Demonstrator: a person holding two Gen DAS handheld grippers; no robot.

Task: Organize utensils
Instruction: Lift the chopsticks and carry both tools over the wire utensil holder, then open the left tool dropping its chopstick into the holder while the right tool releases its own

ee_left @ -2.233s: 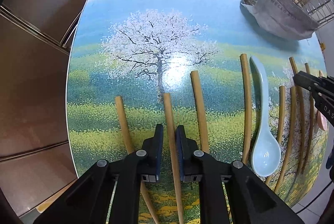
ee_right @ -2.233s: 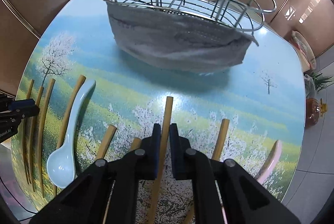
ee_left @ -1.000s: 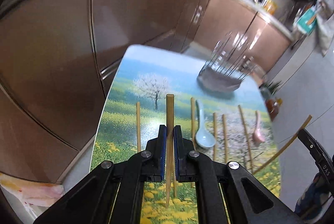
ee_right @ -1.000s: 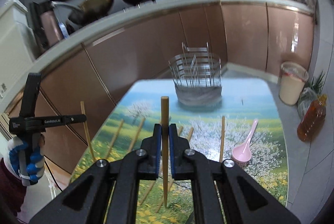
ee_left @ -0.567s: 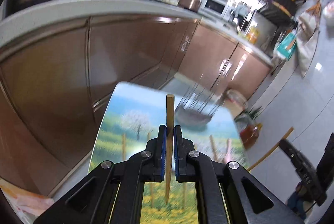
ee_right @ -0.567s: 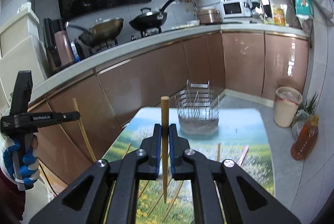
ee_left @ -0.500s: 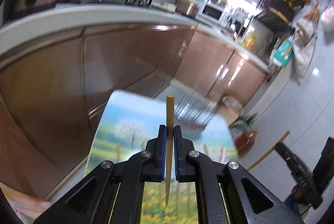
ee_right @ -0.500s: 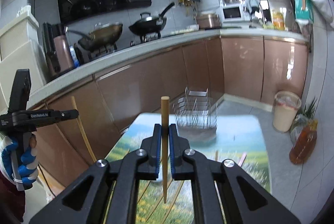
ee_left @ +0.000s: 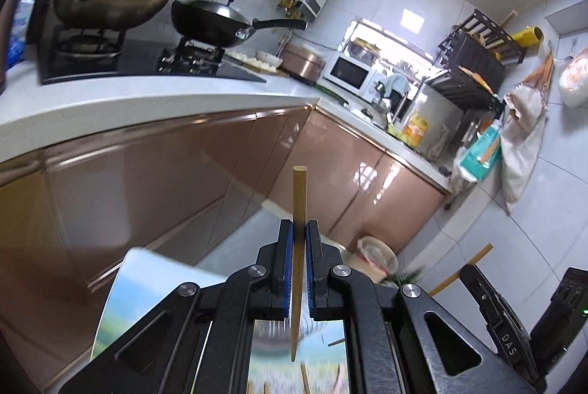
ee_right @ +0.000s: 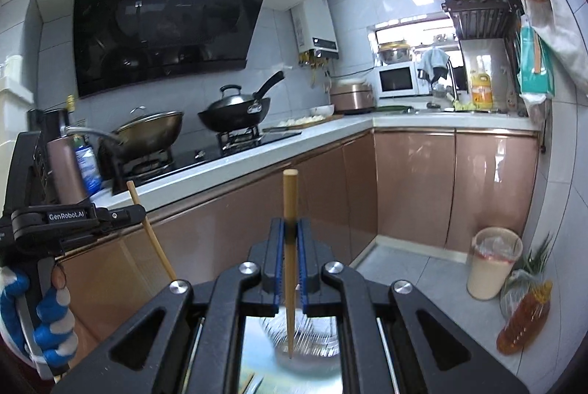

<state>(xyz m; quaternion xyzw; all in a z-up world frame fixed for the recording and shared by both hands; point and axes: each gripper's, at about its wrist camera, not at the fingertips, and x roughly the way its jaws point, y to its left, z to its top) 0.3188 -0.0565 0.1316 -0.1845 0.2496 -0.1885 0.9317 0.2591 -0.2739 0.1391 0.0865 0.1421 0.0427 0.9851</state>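
Both grippers are up in the air, each clamped on one chopstick.

Left gripper (ee_left: pixel 298 239): fingers clenched on a wooden chopstick (ee_left: pixel 298 203), stick upright between the blue pads, blunt end at 12 o'clock, thin end hanging down past the jaws. Right gripper (ee_right: pixel 290 236): same, fingers pinched tight on its own chopstick (ee_right: pixel 289 206), also upright.

Wire basket (ee_right: pixel 305 339) sits low in the right wrist view, around 6 o'clock, partly hidden behind the fingers and blurred. The right stick's tip lines up over it in the picture; height above it can't be told. In the left wrist view the table (ee_left: pixel 147 269) edge shows at 7 o'clock, with a blurred basket shape under the stick tip.

Risks, as a judgement:
- Round, smooth stick held at one narrow pinch point: likely to pivot or slide in the pads if the tip bumps a wire.
- Basket is open wire, so a thin tip could poke through a gap or catch on the rim and lever out of the grip.
- Both arms heading for the same basket (the other gripper is visible at 8 o'clock in the right view, 4 o'clock in the left): sticks or fingers may clash.
- Motion blur below suggests speed; a fast drop could bounce the stick out.

Sticks: plain light wood, straight, tapered, dry-looking, rigid and light.
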